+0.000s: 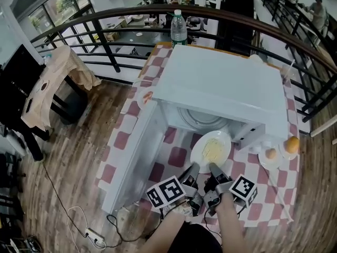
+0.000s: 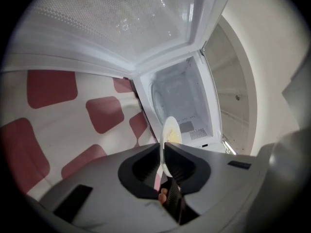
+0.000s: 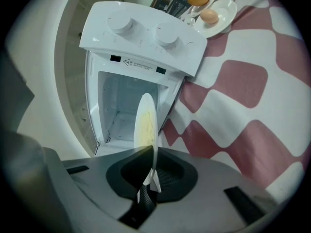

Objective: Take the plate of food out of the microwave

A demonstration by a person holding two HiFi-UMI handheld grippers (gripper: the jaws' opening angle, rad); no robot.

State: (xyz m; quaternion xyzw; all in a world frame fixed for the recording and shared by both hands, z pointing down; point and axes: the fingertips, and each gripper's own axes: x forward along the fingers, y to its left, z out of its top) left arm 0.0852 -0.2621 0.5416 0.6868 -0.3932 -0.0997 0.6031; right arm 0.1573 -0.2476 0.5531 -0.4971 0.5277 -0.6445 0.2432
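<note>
A white plate of yellow food (image 1: 211,150) hangs just outside the open white microwave (image 1: 221,83), above the checked tablecloth. My left gripper (image 1: 195,167) is shut on the plate's near-left rim, and my right gripper (image 1: 213,168) is shut on its near-right rim. In the left gripper view the plate (image 2: 168,142) shows edge-on between the jaws of the left gripper (image 2: 164,154), with the empty microwave cavity (image 2: 182,108) behind it. The right gripper view has the plate (image 3: 146,125) edge-on in the right gripper (image 3: 152,159), in front of the cavity (image 3: 121,106).
The microwave door (image 1: 134,154) stands open to the left. Right of the microwave lie a small dish with an egg (image 1: 270,154) and an orange fruit (image 1: 292,144). A water bottle (image 1: 178,29) stands behind the microwave. A railing (image 1: 105,41) runs along the table's far side.
</note>
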